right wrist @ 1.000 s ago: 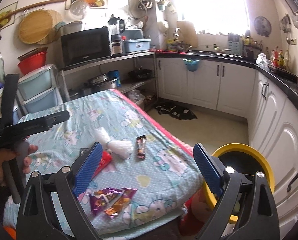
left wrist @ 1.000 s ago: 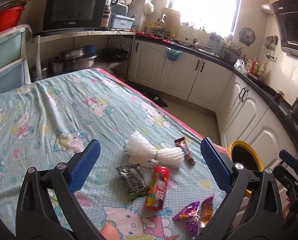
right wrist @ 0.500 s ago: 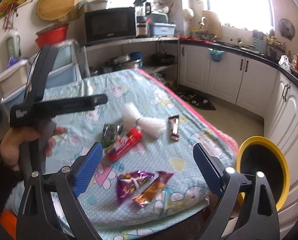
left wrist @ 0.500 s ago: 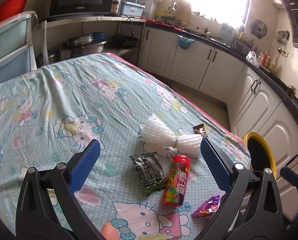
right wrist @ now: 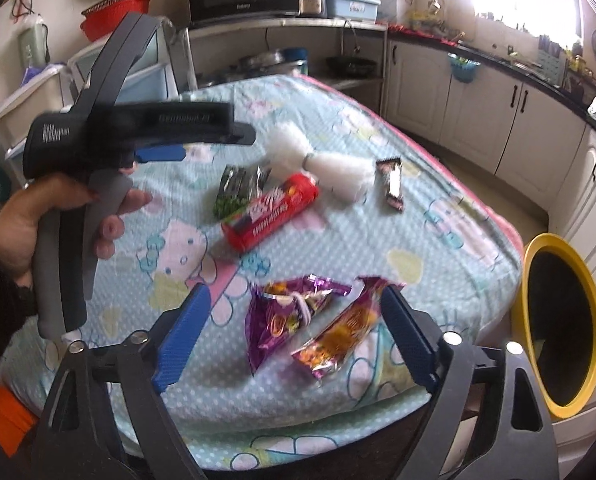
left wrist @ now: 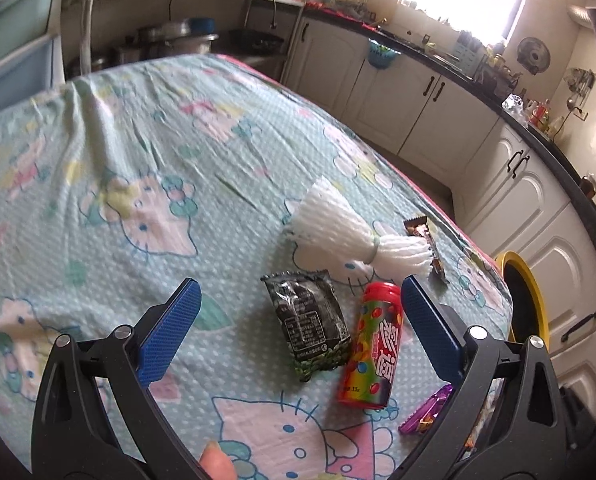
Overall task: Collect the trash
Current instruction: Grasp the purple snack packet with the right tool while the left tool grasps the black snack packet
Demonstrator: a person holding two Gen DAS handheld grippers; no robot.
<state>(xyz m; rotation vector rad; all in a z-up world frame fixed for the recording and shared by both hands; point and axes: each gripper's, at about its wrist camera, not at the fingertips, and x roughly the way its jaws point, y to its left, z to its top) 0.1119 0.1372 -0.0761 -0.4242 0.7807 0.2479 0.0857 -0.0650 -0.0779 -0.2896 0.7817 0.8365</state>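
Trash lies on the cartoon-cat tablecloth (left wrist: 137,140). My left gripper (left wrist: 300,330) is open low over a black-green snack packet (left wrist: 310,324) and a red candy tube (left wrist: 372,348); its pads touch neither. Beyond them lie a white foam net (left wrist: 338,232) and a brown bar wrapper (left wrist: 426,248). My right gripper (right wrist: 293,338) hangs over two purple foil wrappers (right wrist: 289,320) near the table's front edge. Its jaws are closing with the wrappers between them, and the pads do not press on them. A yellow-rimmed bin (right wrist: 558,344) stands right of the table.
A hand (right wrist: 37,224) holds the left gripper's handle at the left of the right wrist view. White cabinets (left wrist: 438,112) and a dark counter run along the far and right sides. Plastic drawers (right wrist: 29,100) and a microwave shelf stand behind the table.
Both grippers have come down toward the table, so the trash looks larger. The right gripper has swung over the purple wrappers and its jaws have narrowed a little. The left stays open.
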